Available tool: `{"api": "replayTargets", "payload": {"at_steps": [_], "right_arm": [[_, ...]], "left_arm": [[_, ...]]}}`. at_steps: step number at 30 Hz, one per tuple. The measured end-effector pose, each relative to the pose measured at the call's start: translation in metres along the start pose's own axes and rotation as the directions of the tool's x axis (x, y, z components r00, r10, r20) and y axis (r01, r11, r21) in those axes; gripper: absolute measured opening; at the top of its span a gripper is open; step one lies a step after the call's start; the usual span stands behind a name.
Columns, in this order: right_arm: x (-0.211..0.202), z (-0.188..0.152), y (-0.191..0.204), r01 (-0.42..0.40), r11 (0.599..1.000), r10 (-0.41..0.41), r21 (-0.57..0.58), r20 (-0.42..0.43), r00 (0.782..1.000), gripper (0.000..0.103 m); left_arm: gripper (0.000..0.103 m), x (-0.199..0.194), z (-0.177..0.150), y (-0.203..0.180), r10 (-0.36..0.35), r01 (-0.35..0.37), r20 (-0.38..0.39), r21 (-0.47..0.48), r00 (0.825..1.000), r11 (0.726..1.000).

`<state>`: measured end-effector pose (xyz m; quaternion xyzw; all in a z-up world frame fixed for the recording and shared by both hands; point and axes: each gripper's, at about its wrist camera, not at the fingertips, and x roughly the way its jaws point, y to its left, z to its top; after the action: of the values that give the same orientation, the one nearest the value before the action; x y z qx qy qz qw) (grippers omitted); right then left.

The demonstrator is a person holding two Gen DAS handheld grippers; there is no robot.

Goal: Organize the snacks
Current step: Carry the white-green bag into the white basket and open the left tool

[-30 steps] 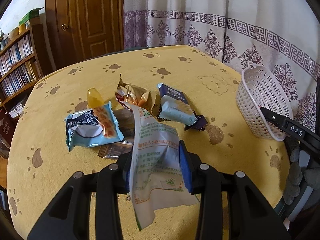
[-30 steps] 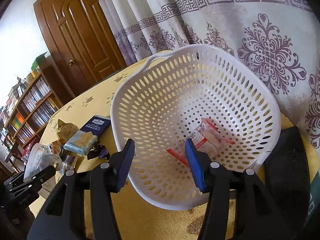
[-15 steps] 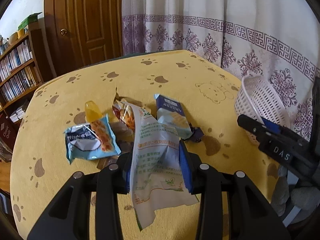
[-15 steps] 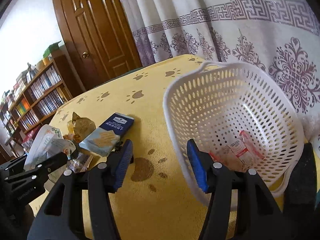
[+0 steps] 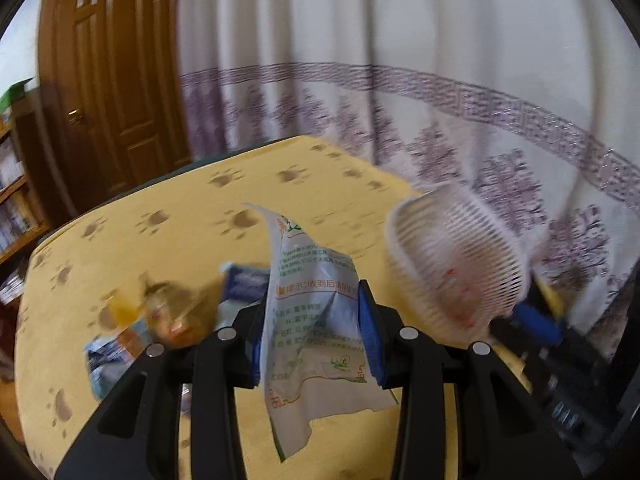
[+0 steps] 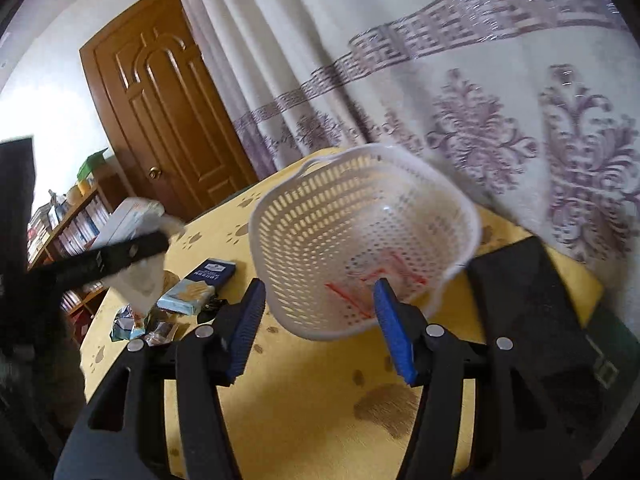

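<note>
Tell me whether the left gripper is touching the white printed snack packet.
Touching. In the left wrist view, the left gripper has both blue pads pressed against the sides of the white snack packet, which hangs clamped above the yellow tablecloth.

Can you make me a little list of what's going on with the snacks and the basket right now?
left gripper: shut on the white snack packet, lifted off the table
right gripper: open, nothing between its fingers
white basket: tipped on the yellow paw-print tablecloth, holds one clear red-printed packet
still on the table: blue biscuit packet and a small pile of other wrappers
behind: white and purple curtain, brown door
</note>
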<state>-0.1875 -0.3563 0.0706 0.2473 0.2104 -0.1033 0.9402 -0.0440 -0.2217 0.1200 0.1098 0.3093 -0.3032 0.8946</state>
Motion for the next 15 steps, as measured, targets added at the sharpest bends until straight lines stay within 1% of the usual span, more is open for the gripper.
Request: {"api": "replayTargets", "payload": {"at_steps": [4, 7, 11, 13, 14, 15], "right_arm": [[-0.010, -0.001, 0.002, 0.028, 0.999, -0.027, -0.036, 0.025, 0.999, 0.058], [-0.008, -0.003, 0.001, 0.023, 0.999, -0.022, -0.038, 0.013, 1.000, 0.058], [0.002, -0.006, 0.003, 0.023, 0.999, -0.023, -0.036, -0.011, 1.000, 0.058], [0.005, -0.010, 0.003, 0.021, 0.999, -0.021, -0.031, -0.025, 0.999, 0.058], [0.007, -0.010, 0.003, 0.021, 0.999, -0.022, -0.031, -0.029, 0.999, 0.058], [0.007, -0.011, 0.004, 0.021, 0.999, -0.022, -0.031, -0.032, 0.999, 0.058]], "left_arm": [[0.039, 0.009, 0.020, -0.025, -0.094, 0.094, 0.015, 0.033, 0.995, 0.995], [0.039, 0.018, 0.030, -0.039, -0.152, 0.152, 0.014, 0.051, 0.988, 0.987], [0.041, 0.032, 0.040, -0.051, -0.207, 0.207, 0.001, 0.066, 0.978, 0.976], [0.041, 0.039, 0.046, -0.055, -0.242, 0.241, 0.012, 0.073, 0.970, 0.968], [0.044, 0.040, 0.047, -0.056, -0.250, 0.248, 0.014, 0.076, 0.968, 0.966], [0.046, 0.043, 0.049, -0.057, -0.256, 0.254, 0.014, 0.078, 0.967, 0.964]]}}
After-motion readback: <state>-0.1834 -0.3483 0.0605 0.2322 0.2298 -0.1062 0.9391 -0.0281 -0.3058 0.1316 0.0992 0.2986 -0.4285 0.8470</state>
